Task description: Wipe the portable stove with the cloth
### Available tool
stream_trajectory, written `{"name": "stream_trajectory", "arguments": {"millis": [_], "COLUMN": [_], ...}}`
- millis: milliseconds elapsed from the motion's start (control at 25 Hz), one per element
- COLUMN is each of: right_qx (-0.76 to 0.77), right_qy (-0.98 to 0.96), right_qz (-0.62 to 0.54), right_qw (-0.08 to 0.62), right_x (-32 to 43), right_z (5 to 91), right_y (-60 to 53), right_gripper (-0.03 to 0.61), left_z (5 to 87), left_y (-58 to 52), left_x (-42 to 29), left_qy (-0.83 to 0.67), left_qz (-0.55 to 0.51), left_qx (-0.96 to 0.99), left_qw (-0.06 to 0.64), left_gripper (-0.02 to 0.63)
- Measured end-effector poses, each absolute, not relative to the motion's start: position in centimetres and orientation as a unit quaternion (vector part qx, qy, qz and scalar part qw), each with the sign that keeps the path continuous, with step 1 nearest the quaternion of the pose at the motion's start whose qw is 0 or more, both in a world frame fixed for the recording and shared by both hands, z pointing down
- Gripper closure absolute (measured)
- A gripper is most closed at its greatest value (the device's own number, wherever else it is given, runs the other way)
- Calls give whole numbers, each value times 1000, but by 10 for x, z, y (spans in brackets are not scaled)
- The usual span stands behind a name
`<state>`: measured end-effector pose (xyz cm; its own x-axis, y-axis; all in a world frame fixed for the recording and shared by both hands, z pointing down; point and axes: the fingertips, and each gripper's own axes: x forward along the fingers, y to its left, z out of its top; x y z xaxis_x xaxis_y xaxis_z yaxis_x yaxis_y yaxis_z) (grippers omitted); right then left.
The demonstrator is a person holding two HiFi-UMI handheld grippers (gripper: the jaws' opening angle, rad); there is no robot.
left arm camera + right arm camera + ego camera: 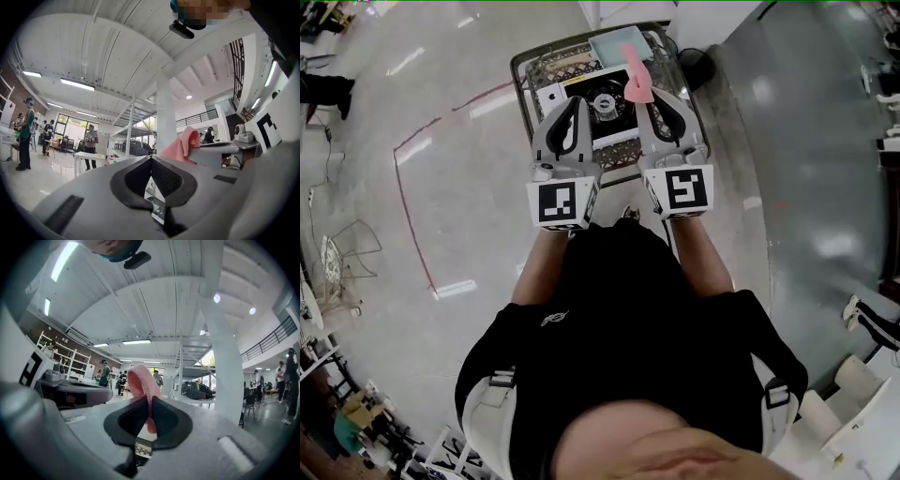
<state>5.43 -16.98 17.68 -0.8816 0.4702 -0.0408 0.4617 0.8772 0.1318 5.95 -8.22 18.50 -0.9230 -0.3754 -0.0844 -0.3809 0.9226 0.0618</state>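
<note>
The right gripper [149, 404] was clamped on a soft pink cloth [140, 380] and the left gripper [151, 159] was closed empty, while between them showed the white portable stove [605, 108] on a wire-mesh cart [525, 70].

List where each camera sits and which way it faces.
Head view: on the person's head, facing steeply down at the portable stove; it shows the torso, the arms, the left gripper and the right gripper.
Left gripper view: on the left gripper, looking along its shut, empty jaws, tilted up toward the hall and ceiling.
Right gripper view: on the right gripper, also tilted up; its jaws clamp the cloth.
Shared: the cloth shows in all three views.
</note>
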Motion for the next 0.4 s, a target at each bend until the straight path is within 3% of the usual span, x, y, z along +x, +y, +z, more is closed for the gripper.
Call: {"name": "stream_trajectory", "arguments": {"millis": [400], "right_qx": [230], "right_qy": [971], "right_qz": [67], "right_qw": [22], "right_x": [56], "right_z": [182], "right_y": [-173], "right_gripper": [558], "left_z": [175], "left_y": [-90], "left_x": [52], "left_qy": [975], "left_qz": [40], "left_qx": [-216], "left_qw": [45], "left_gripper": [614]}}
